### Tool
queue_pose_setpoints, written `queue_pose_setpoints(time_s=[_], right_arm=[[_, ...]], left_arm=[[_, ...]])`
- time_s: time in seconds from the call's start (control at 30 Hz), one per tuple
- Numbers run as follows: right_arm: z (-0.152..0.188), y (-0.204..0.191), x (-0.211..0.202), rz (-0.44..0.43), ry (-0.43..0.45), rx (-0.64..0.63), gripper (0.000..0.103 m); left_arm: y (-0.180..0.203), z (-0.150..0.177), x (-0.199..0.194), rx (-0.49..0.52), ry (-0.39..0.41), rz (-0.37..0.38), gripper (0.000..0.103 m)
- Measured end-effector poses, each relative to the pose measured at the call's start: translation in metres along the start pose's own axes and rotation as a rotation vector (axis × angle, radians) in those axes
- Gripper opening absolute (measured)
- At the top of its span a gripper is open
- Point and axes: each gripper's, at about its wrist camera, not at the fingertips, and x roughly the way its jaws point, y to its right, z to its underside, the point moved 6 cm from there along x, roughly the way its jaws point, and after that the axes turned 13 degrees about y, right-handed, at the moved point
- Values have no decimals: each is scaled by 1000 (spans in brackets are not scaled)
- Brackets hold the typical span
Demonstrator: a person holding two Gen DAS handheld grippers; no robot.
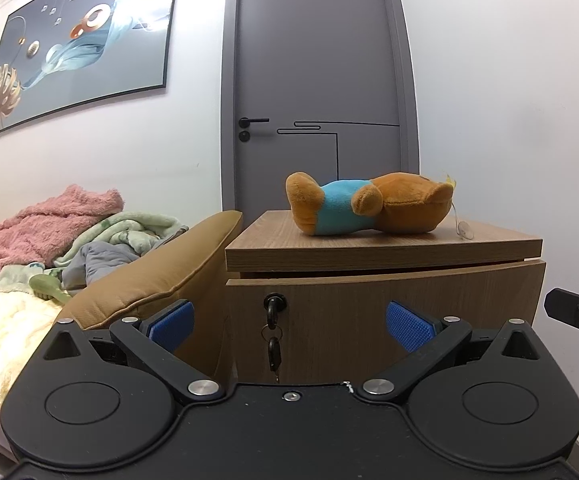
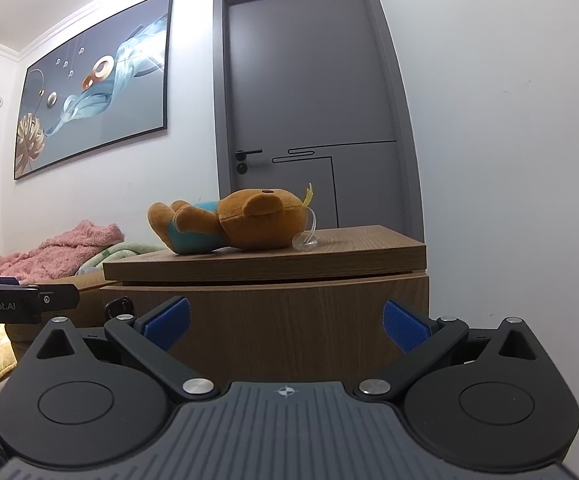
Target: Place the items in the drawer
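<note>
Above and ahead of both claws, on the flat top of the wood-grain bedside cabinet [image 1: 385, 246], lies the brown plush bear in a blue shirt [image 1: 369, 208], flopped on its side. Its long axis runs crosswise to the claws' line of sight, legs toward the left and head toward the right, with a clear suction cup on a cord [image 2: 304, 241] trailing off the head end.

The left gripper [image 1: 291, 322] is released, blue pads spread wide with nothing between them; it sits level with the closed wooden drawer front [image 1: 429, 320], and the bear is up and slightly to its right. The right gripper [image 2: 285, 322] is equally released and empty, and here the bear is up and to its left. So the toy lies between the two claws, well apart from either, neither clearly nearer; I judge that the drawer must be opened before anything goes in.

The left view alone shows the black key in the drawer's lock [image 1: 275, 308], just ahead of that claw, with a second key dangling on a ring, which suits the left hand for pulling. The right view sees only the lock's edge, but shows the bear's face and the suction cup plainly.
</note>
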Motion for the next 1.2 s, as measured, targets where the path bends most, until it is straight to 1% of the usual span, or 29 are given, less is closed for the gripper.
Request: queue_pose_setpoints(time_s=[0.33,0.7,0.93,1.1,1.2], right_arm=[[1,2,-2,1,-9,6,103],[-3,8,-5,1,0,17,103],[-4,10,-8,-14,2,34,103],[-7,12,-11,-22,12,36,103],[-8,14,-11,-19,17,38,103]], left_arm=[[2,2,4,15,2,-13,102],[4,-1,2,16,5,-26,102],[5,1,-2,-12,17,-29,102],[0,4,-6,13,19,-56,102],[-5,4,-9,41,7,-55,102]])
